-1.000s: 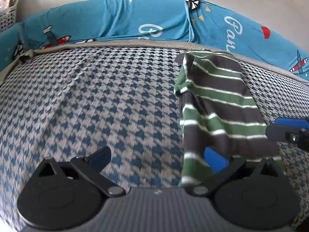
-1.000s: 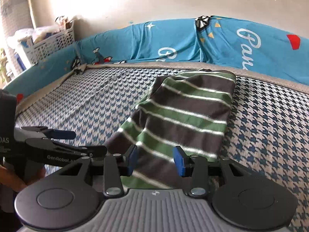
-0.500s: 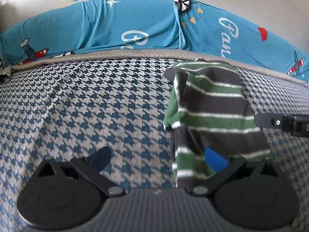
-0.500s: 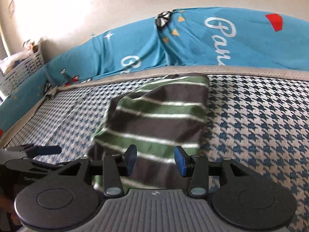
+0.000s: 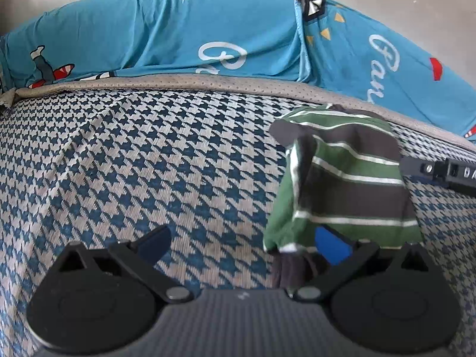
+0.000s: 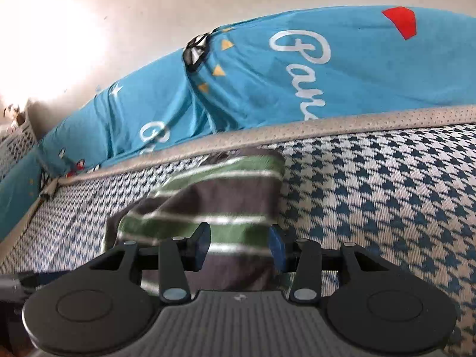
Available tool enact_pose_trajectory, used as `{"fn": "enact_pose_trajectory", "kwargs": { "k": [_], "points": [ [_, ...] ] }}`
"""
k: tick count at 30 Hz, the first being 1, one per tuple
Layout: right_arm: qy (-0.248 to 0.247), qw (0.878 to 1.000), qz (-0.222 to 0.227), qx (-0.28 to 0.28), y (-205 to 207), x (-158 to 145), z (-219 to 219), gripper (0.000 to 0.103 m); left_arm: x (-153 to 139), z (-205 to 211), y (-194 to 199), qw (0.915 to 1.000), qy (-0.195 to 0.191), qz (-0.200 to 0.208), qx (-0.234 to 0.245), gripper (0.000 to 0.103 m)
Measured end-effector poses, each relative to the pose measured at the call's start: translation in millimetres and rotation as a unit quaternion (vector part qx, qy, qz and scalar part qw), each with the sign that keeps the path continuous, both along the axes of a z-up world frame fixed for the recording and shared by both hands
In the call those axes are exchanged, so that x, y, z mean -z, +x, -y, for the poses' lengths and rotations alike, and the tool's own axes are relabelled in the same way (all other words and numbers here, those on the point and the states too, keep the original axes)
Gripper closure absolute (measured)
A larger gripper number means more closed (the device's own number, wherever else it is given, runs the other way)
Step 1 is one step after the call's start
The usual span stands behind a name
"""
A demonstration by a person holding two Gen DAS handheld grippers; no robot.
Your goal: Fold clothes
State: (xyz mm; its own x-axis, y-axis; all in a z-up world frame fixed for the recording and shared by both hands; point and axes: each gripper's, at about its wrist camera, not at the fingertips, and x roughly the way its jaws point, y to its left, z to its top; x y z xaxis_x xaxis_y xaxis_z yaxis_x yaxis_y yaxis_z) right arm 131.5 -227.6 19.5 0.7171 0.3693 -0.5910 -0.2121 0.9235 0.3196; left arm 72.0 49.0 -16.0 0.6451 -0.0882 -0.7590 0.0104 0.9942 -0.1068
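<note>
A: Where the left wrist view looks down, the left gripper has its jaws spread wide; nothing lies between them but the houndstooth mattress cover; only its right-hand blue pad overlaps the near edge of the striped garment, and whether pad touches cloth I cannot tell

B: Right wrist view gives the other side; the right gripper stands about half open, the striped garment showing in the gap; pads look level with the cloth's near end, not visibly pressing it; picture blurred there, so contact is uncertain

A: Garment's place: folded green, brown and white bundle, lying on the cover near the grey perforated border, toward the right of my view; its left edge is turned up in a loose flap; your view does not show that flap clearly

B: Agreed; mine shows instead its right edge straight against bare houndstooth cover, and a white lattice basket at far left, which yours lacks

A: Mine catches the black body of the right gripper entering from the right edge, just beside the garment's right side

B: Both views hold the blue printed sheet bunched behind the border; white script lettering on it; a pale wall above, glare-washed on the left
</note>
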Motion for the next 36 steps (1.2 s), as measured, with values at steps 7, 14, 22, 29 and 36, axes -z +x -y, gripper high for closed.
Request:
{"fn": "enact_pose_trajectory", "kwargs": {
  "k": [7, 14, 22, 29, 36],
  "points": [
    [0.013, 1.000, 0.007, 0.019, 30, 8, 8, 0.061, 7, -5, 19, 0.9996, -0.001, -0.015, -0.022, 0.000],
    [0.052, 0.998, -0.003, 0.037, 54, 26, 14, 0.061, 11, -9, 26, 0.9991, -0.006, -0.027, -0.032, 0.000],
    [0.094, 0.995, 0.007, 0.027, 71, 35, 16, 0.060, 12, -12, 28, 0.9991, -0.007, -0.028, -0.033, 0.000],
    [0.096, 0.995, 0.012, 0.009, 79, 39, 9, 0.074, 12, -12, 30, 0.9991, -0.001, -0.025, -0.033, 0.000],
    [0.088, 0.996, 0.019, 0.020, 73, 31, 4, 0.089, 10, -9, 33, 0.9993, 0.010, -0.023, -0.028, 0.000]
  ]
}}
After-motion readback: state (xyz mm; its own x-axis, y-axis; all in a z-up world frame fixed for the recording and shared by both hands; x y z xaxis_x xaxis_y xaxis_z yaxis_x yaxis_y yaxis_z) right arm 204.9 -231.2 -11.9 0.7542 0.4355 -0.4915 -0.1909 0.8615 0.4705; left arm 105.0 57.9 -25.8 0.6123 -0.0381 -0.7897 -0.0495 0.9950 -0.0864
